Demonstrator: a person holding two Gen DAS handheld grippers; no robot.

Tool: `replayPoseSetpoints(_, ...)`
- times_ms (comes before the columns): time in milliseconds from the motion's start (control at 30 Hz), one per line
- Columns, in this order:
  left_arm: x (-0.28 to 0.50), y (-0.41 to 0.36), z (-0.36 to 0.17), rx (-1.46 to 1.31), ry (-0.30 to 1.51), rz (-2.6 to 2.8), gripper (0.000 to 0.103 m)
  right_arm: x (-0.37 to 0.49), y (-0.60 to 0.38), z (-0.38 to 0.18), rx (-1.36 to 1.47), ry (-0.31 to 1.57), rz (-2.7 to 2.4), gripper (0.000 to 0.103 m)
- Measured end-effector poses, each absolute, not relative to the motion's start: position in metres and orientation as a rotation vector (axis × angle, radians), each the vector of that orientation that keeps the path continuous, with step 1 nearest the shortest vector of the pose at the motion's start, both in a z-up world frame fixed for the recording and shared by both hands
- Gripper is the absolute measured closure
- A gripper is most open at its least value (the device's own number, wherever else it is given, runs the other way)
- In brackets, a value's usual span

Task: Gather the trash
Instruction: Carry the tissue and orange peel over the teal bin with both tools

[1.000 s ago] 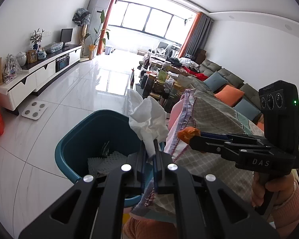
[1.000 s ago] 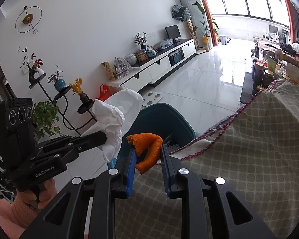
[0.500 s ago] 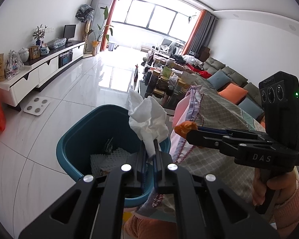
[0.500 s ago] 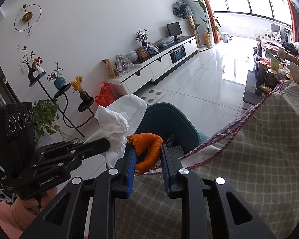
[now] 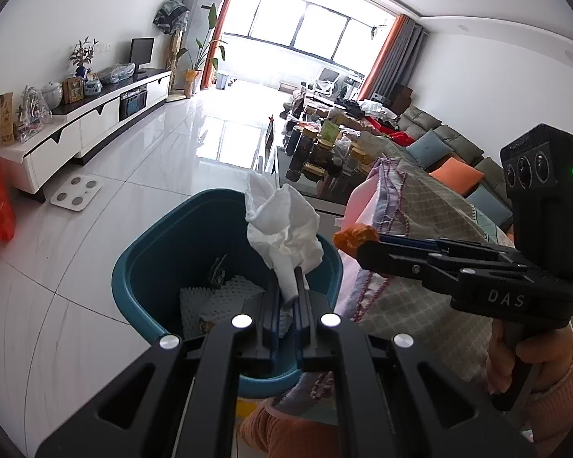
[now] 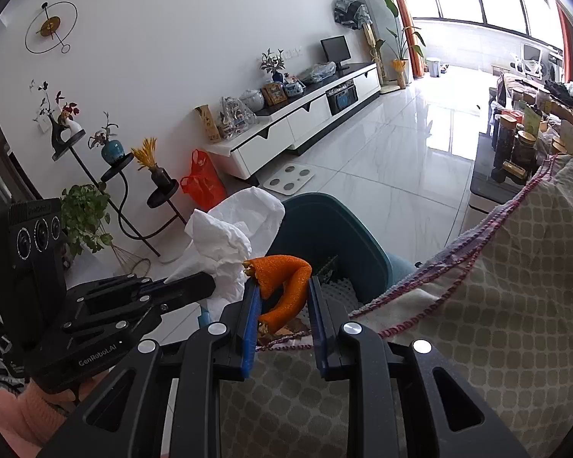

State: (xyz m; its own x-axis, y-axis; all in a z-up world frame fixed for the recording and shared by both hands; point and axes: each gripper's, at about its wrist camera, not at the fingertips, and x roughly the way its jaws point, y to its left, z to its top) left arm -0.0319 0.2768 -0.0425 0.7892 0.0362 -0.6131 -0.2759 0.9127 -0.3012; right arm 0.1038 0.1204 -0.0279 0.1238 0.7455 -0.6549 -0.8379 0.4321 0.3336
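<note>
My left gripper is shut on a crumpled white tissue, held above the teal bin. In the right wrist view the same tissue hangs beside the bin. My right gripper is shut on a curled orange peel at the edge of the cloth-covered table, close to the bin's rim. From the left wrist view the peel sticks out of the right gripper just right of the bin. White foam netting and other scraps lie in the bin.
A checked tablecloth with a red fringe covers the table on the right. A glass coffee table crowded with jars stands beyond, a sofa behind it. A white TV cabinet, a bathroom scale and an orange bag line the left.
Both grippers have drifted slightly toward the bin, which now shows more of its inside. Tissue and peel stay gripped.
</note>
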Motion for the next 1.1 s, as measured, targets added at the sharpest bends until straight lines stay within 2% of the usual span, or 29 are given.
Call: replayPoseSetpoints(1100, -0.018, 0.283, -0.066, -0.421, 0.692, 0.211, 0.095, 0.111, 0.156, -0.041, -0.163, 0.951, 1.139, 0.078)
